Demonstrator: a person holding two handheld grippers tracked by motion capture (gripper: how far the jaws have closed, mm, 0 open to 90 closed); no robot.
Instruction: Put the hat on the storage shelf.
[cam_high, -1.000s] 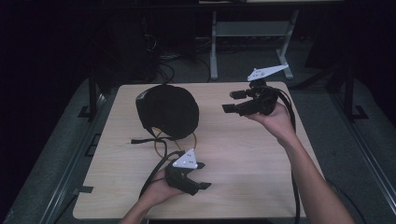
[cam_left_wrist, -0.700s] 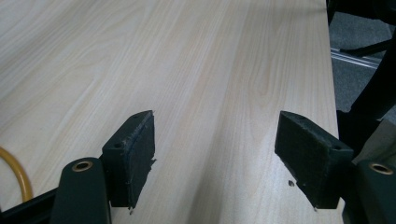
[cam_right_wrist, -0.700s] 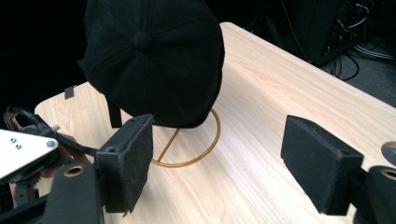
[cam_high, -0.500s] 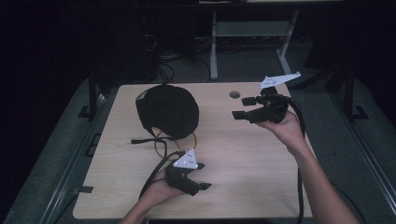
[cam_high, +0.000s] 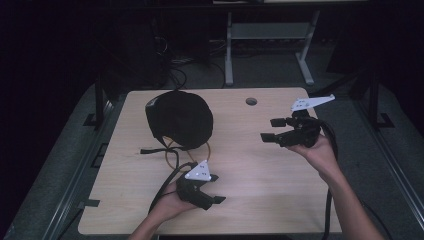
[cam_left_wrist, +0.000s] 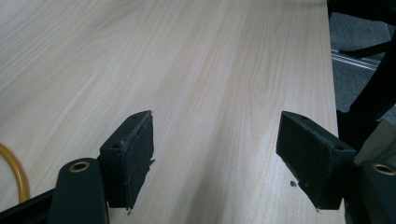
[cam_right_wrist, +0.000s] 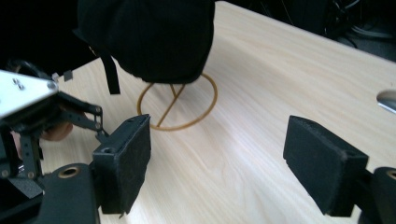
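my left gripper (cam_high: 212, 189) sits low in the high view, resting on the pale wooden worktop (cam_high: 260, 165), its fingers (cam_left_wrist: 128, 158) wide with bare wood between them. my right gripper (cam_high: 270, 129) hangs at the right of the frame, fingers (cam_right_wrist: 123, 161) wide and holding nothing, aimed toward the black cap (cam_high: 180, 119). the cap sits on a thin yellow wire ring stand (cam_right_wrist: 187, 119) in the upper left part of the worktop, well apart from both grippers.

Dim room; pale wood table (cam_high: 280, 200); grey floor (cam_high: 270, 75); metal frame (cam_high: 229, 50) behind.
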